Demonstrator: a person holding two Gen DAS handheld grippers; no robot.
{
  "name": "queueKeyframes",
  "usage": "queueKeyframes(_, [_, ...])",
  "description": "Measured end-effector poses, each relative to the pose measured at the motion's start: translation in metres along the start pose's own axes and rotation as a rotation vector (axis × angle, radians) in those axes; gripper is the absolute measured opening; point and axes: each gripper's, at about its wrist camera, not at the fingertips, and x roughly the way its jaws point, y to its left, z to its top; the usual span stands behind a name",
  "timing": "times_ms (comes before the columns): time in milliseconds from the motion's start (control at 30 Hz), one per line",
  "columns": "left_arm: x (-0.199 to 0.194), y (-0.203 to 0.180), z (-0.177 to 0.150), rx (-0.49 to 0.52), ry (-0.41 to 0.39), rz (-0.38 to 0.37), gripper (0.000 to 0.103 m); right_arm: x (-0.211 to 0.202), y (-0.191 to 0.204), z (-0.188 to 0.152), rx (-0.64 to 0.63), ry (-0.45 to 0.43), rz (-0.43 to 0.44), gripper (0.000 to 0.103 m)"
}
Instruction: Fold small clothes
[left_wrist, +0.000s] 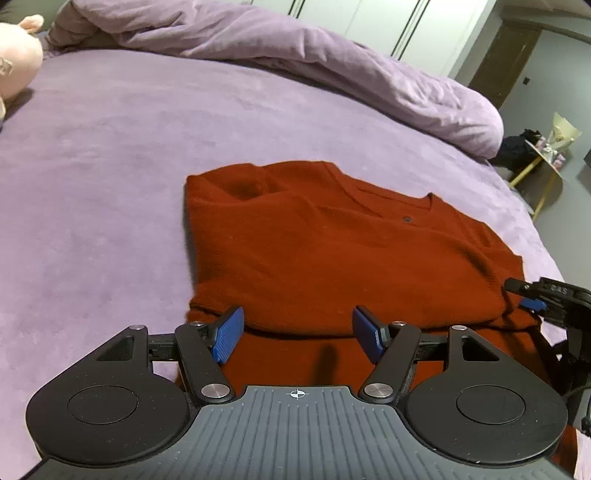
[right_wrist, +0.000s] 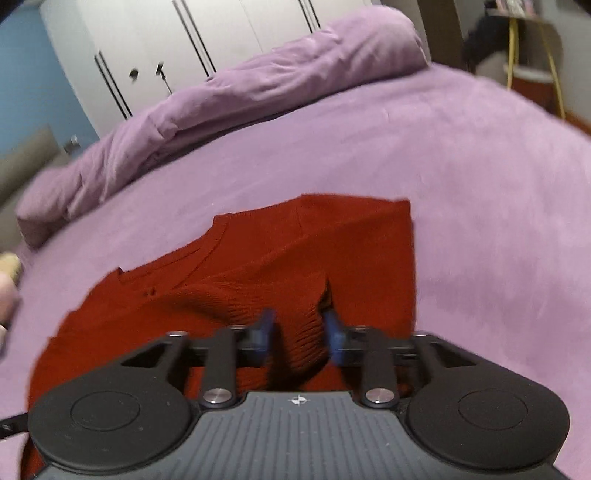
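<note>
On the bed (left_wrist: 110, 166): a red sweater (left_wrist: 332, 251) was found laid partly folded on the purple cover.
Left claw (left_wrist: 297, 334): was held wide apart over the sweater's near edge, nothing gripped.
Right claw (right_wrist: 299, 334): was seen closed narrowly on a bunched fold of the sweater (right_wrist: 258, 266).
Background: a rumpled purple duvet (left_wrist: 332, 55) was noted beyond.

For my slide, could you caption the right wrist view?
Right gripper pinches a fold of the red sweater on the purple bed.

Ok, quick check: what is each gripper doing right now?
Left gripper: open, holding nothing, above the red sweater.
Right gripper: closed on a bunched fold of the red sweater.
</note>
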Motion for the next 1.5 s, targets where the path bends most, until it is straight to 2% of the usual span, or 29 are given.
queueKeyframes(67, [0.001,0.0,0.003,-0.008,0.004,0.0,0.071,0.0,-0.003,-0.003,0.002,0.012,0.047,0.043])
queueKeyframes(133, [0.001,-0.001,0.005,-0.002,0.0,0.007,0.071,-0.002,0.0,-0.005,-0.033,-0.006,0.045,0.042])
queueKeyframes(200, [0.0,-0.005,0.008,0.015,-0.013,0.023,0.071,0.002,0.007,-0.004,-0.081,0.004,0.013,0.011])
queueKeyframes(233, [-0.001,-0.007,0.01,0.024,-0.02,0.031,0.071,0.003,0.012,-0.003,-0.118,0.005,-0.013,0.005])
queueKeyframes(267, [-0.001,-0.009,0.012,0.034,-0.026,0.038,0.071,0.001,0.019,-0.001,-0.151,-0.014,-0.023,0.005])
queueKeyframes(333, [0.001,-0.012,0.016,0.049,-0.029,0.053,0.071,-0.011,0.03,0.002,-0.209,-0.116,-0.072,0.005])
queueKeyframes(400, [0.007,-0.015,0.02,0.067,-0.02,0.071,0.071,-0.016,0.036,0.002,-0.262,-0.184,-0.167,0.005])
queueKeyframes(433, [0.01,-0.015,0.021,0.073,-0.012,0.083,0.071,-0.012,0.037,0.001,-0.289,-0.181,-0.217,0.005])
queueKeyframes(533, [0.01,-0.016,0.023,0.078,-0.031,0.122,0.07,0.004,0.034,-0.001,-0.332,-0.088,-0.328,0.007])
queueKeyframes(567, [0.008,-0.016,0.024,0.076,-0.046,0.118,0.07,0.001,0.036,-0.002,-0.325,-0.102,-0.369,0.008])
queueKeyframes(600, [0.009,-0.017,0.025,0.072,-0.055,0.108,0.07,-0.005,0.04,-0.003,-0.318,-0.143,-0.376,0.012])
queueKeyframes(667, [0.017,-0.022,0.03,0.064,-0.044,0.099,0.07,-0.016,0.055,-0.006,-0.309,-0.205,-0.284,0.018])
queueKeyframes(767, [0.035,-0.032,0.038,0.079,-0.041,0.081,0.07,-0.006,0.09,-0.018,-0.403,-0.143,-0.024,0.018])
queueKeyframes(833, [0.05,-0.04,0.043,0.107,-0.041,0.117,0.07,0.009,0.108,-0.026,-0.466,-0.1,0.069,0.017])
queueKeyframes(867, [0.058,-0.042,0.044,0.117,-0.04,0.137,0.07,0.017,0.114,-0.029,-0.492,-0.083,0.08,0.017])
queueKeyframes(933, [0.074,-0.041,0.046,0.125,-0.01,0.183,0.07,0.034,0.114,-0.031,-0.532,-0.067,0.017,0.017])
queueKeyframes(1033, [0.089,-0.033,0.048,0.151,-0.03,0.227,0.077,0.047,0.085,-0.018,-0.537,-0.127,-0.184,0.016])
queueKeyframes(1067, [0.092,-0.03,0.049,0.144,-0.032,0.249,0.081,0.048,0.07,-0.012,-0.512,-0.144,-0.225,0.017])
queueKeyframes(1100, [0.093,-0.026,0.051,0.128,-0.031,0.255,0.082,0.045,0.057,-0.006,-0.483,-0.147,-0.243,0.02])
queueKeyframes(1133, [0.094,-0.023,0.051,0.106,-0.027,0.251,0.083,0.04,0.051,-0.003,-0.476,-0.144,-0.26,0.038])
queueKeyframes(1167, [0.093,-0.02,0.052,0.08,-0.022,0.244,0.083,0.037,0.049,-0.005,-0.489,-0.14,-0.279,0.042])
queueKeyframes(1200, [0.089,-0.019,0.052,0.06,-0.021,0.242,0.083,0.027,0.048,-0.009,-0.495,-0.135,-0.292,0.042])
queueKeyframes(1267, [0.077,-0.024,0.049,0.07,-0.015,0.235,0.078,0.01,0.044,-0.014,-0.451,-0.129,-0.217,0.037])
queueKeyframes(1333, [0.06,-0.031,0.04,0.091,-0.027,0.205,0.078,-0.01,0.045,-0.028,-0.439,-0.111,-0.085,0.034])
queueKeyframes(1367, [0.053,-0.034,0.035,0.097,-0.034,0.185,0.079,-0.017,0.046,-0.036,-0.452,-0.104,-0.054,0.033])
queueKeyframes(1433, [0.048,-0.041,0.025,0.122,-0.017,0.169,0.08,-0.021,0.047,-0.055,-0.511,-0.087,-0.056,0.032])
queueKeyframes(1500, [0.054,-0.046,0.019,0.162,-0.001,0.201,0.08,-0.015,0.04,-0.059,-0.524,-0.093,-0.097,0.032])
